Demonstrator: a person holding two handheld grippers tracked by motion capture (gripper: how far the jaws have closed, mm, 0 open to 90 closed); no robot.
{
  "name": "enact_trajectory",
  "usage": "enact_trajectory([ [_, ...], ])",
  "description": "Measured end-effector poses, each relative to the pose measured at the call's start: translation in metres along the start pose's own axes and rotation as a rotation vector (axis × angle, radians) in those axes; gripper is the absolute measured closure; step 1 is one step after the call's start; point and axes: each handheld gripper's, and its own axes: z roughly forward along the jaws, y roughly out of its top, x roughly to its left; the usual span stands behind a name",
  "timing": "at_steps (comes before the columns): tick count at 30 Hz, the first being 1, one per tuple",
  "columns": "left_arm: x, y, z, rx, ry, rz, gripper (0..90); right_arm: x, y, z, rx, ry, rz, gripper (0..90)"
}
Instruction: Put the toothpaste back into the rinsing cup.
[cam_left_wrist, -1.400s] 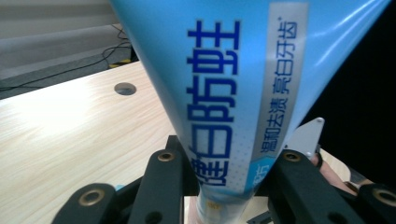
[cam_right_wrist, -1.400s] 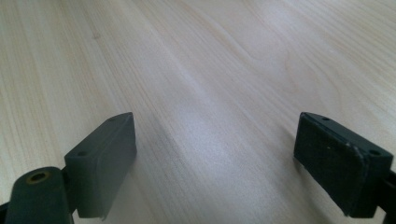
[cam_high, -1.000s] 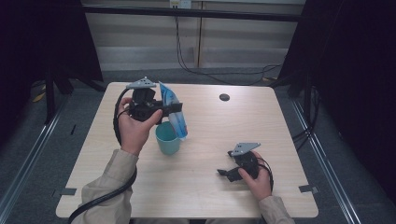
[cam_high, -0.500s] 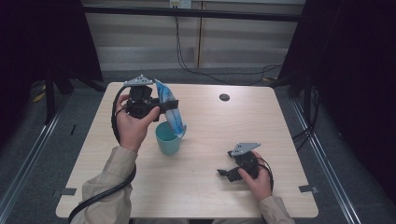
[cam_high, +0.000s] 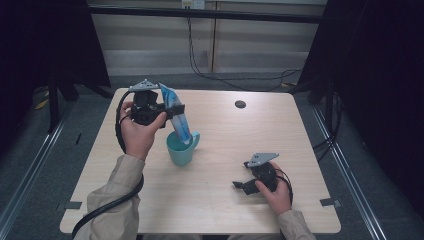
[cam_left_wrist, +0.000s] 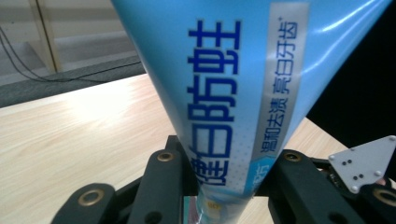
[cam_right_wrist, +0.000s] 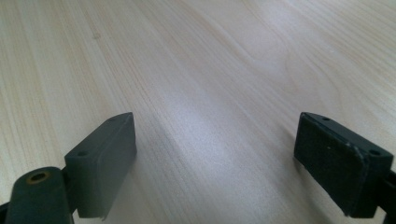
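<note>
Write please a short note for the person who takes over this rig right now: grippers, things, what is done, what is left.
Left gripper: shut on the blue toothpaste tube, held tilted, lower end inside the teal cup.
Right gripper: open, empty, low over the table near the front right.
Done: tube picked up and brought into the cup.
Left: probably release the tube so it stands in the cup, then draw the left gripper away.

My left gripper (cam_left_wrist: 224, 186) has its black jaws clamped on a glossy blue plastic toothpaste tube (cam_left_wrist: 233, 84) printed with dark blue characters. Behind the tube lies the pale wooden surface (cam_left_wrist: 79, 121). Right of the tube's narrow end I see a grey three-cornered plate (cam_left_wrist: 364, 161).
</note>
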Motion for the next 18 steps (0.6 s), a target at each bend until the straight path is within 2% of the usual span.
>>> enact_trajectory([
  [18,0.012,-0.013,0.000,0.015,0.053,-0.005,72.6,0.000,0.000,0.000,0.001,0.000,0.002,12.6],
])
